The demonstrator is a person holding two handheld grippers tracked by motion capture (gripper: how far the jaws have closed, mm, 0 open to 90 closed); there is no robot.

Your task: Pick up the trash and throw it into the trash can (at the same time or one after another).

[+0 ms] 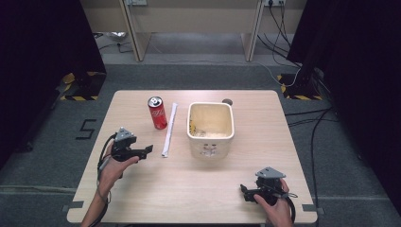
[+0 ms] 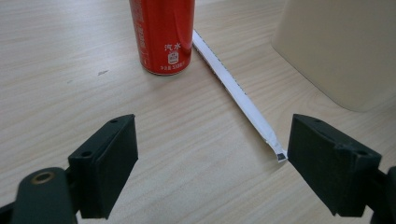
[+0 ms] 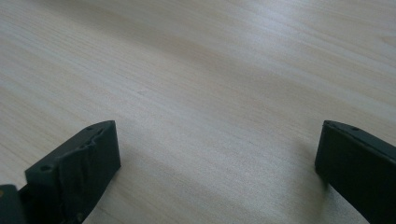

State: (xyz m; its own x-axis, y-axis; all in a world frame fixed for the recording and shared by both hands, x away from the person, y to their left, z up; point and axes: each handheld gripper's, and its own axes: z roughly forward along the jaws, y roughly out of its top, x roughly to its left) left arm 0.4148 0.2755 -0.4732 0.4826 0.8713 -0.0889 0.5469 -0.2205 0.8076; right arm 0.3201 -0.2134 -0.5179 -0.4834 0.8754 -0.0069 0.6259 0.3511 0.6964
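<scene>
I hold my left gripper [image 1: 147,150] low over the table [image 1: 142,198], toward its left edge, jaws spread wide and holding nothing. I have it pointed across the table at the wrapped straw [image 1: 169,130], because that thin paper sleeve looks like the thing to pick up next. In the left gripper view the near end of the wrapped straw [image 2: 275,150] lies just inside my right-hand jaw, nearly touching it, so I judge I would need to shift sideways to centre it before closing.

The straw lies flat on the wood, running from near the far edge back toward me, between the red cola can [image 1: 157,112] and the cream plastic bin [image 1: 211,137]. The can [image 2: 163,35] stands upright just beside the straw's far part, close enough that a careless sweep could tip it. The bin is open-topped, with what may be some scraps at its bottom; I cannot tell what they are.

My right gripper [image 1: 246,191] rests near the table's near right corner, well apart from everything, jaws also wide and empty. In the right gripper view, bare wood [image 3: 201,93] lies between the jaws, so that hand is parked out of the way.
</scene>
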